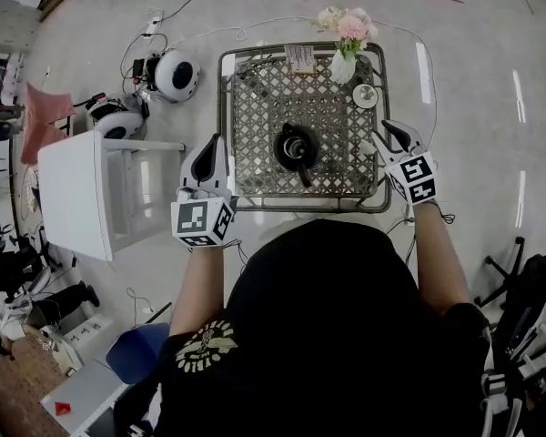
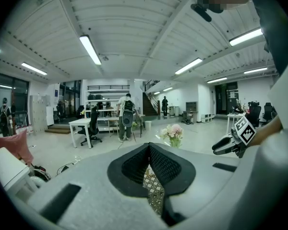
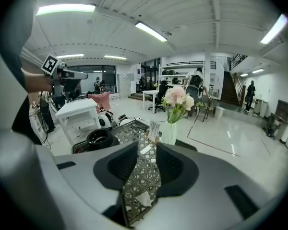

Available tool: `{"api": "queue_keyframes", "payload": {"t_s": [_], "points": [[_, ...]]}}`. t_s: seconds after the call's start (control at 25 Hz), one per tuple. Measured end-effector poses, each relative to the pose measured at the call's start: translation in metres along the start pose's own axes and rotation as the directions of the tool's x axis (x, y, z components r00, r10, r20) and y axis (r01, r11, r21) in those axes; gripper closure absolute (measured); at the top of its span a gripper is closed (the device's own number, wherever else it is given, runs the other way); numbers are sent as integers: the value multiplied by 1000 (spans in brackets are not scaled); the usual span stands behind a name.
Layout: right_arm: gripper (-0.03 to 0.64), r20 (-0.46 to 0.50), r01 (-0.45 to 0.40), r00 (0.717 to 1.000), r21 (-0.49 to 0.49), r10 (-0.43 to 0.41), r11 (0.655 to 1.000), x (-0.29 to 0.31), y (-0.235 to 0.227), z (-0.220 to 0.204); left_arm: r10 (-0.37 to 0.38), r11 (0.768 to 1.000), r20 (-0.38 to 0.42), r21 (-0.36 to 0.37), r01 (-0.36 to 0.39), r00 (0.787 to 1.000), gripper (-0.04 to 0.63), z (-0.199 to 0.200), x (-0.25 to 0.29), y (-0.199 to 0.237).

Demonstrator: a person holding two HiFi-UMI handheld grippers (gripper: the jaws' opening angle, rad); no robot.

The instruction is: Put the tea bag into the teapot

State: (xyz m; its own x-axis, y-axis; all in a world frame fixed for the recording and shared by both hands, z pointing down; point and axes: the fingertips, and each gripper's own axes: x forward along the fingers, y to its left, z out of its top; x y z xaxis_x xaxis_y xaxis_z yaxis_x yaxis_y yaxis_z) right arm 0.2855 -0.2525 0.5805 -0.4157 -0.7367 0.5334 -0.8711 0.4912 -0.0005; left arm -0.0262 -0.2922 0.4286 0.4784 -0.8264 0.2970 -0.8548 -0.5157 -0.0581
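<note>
A large open hall with a pale, glossy floor surrounds a small bench with a metal lattice top. A white cabinet stands just beside it on the left.

The left tongs hover at the bench's near left corner. Their tips are pressed together with nothing between them, and only a sliver of lattice shows below.

The black teapot sits in the middle of the bench, well apart from both tongs. Its mouth appears uncovered, though that is hard to confirm. Behind it stand a small printed card or box and a vase of pink flowers.

The right tongs hang over the right edge of the bench, spread and holding nothing. In the right gripper view, a small crumpled white piece lies on the lattice below the gap. It is probably the tea bag, though it is too small to be sure.

The task looks barely begun. Nothing is gripped and no bag can be seen in the teapot. Still to do are the pinch on the bag, the carry leftward to the pot and the drop inside.
</note>
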Motion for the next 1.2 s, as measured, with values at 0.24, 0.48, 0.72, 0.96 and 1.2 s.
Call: {"api": "queue_keyframes", "payload": {"t_s": [0.24, 0.48, 0.72, 0.96, 1.2], "points": [[514, -86, -33, 996, 46, 37, 998, 26, -4, -57, 18, 1000, -18, 3, -18, 1000, 598, -2, -2, -5], [503, -181, -98, 977, 93, 114, 991, 57, 1, -126, 33, 999, -31, 17, -33, 999, 598, -3, 1, -12], [502, -294, -155, 940, 80, 172, 985, 83, 8, -185, 72, 997, -56, 12, -72, 996, 598, -11, -9, -14], [502, -362, -194, 909, 69, 206, 979, 97, 8, -213, 124, 992, -77, 14, -123, 989, 598, -14, -26, -14], [502, -416, -215, 881, 73, 226, 974, 108, 5, -236, 172, 985, -101, 30, -169, 980, 598, -17, -43, -11]]}}
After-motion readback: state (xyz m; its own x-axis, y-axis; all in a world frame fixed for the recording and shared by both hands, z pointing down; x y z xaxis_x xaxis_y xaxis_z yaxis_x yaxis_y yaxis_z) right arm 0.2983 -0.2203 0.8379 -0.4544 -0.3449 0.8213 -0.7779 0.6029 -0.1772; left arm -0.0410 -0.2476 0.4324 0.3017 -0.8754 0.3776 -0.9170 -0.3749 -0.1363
